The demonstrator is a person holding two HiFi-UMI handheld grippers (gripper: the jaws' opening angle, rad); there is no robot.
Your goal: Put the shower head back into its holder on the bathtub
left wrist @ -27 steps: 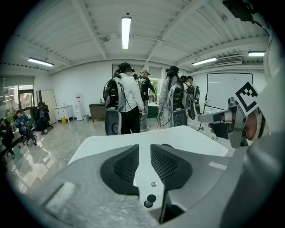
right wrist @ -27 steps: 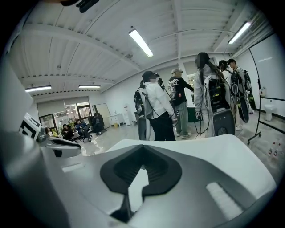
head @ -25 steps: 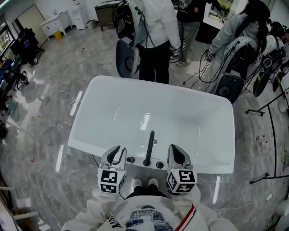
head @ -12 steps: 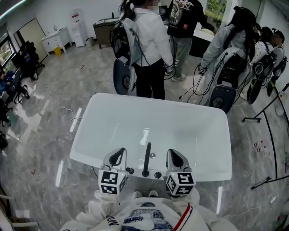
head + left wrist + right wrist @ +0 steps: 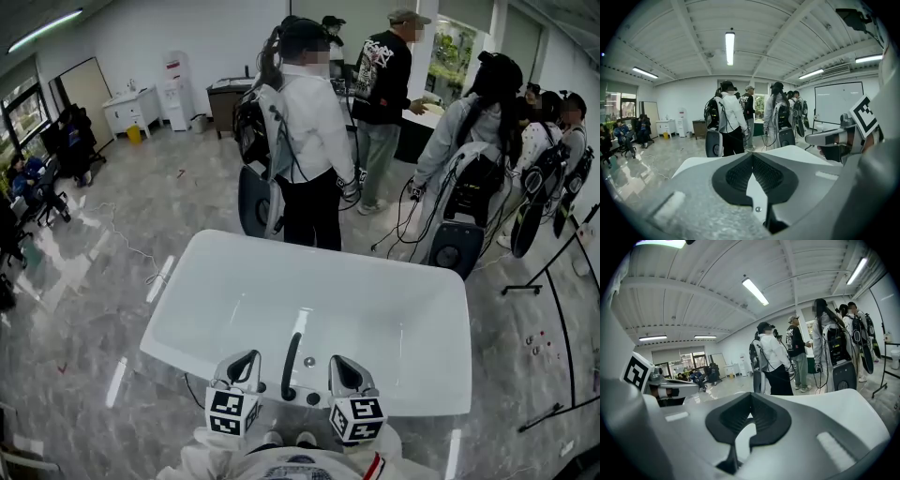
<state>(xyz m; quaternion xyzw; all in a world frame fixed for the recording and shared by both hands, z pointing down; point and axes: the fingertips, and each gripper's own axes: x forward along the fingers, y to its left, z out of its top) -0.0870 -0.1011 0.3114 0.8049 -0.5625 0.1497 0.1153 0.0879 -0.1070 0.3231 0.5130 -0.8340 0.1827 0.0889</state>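
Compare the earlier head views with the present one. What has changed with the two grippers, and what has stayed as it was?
The left gripper has closed its jaws, with nothing between them. The head view has tipped up toward the room, so both grippers now sit lower in it. Unchanged: the right gripper is shut and empty, and the shower head stands untouched on the bathtub rim.

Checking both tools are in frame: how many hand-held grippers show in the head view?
2. The left hand-held gripper is at the near rim of the bathtub, left of the dark upright fixture; the right hand-held gripper is right of it. Neither is hidden.
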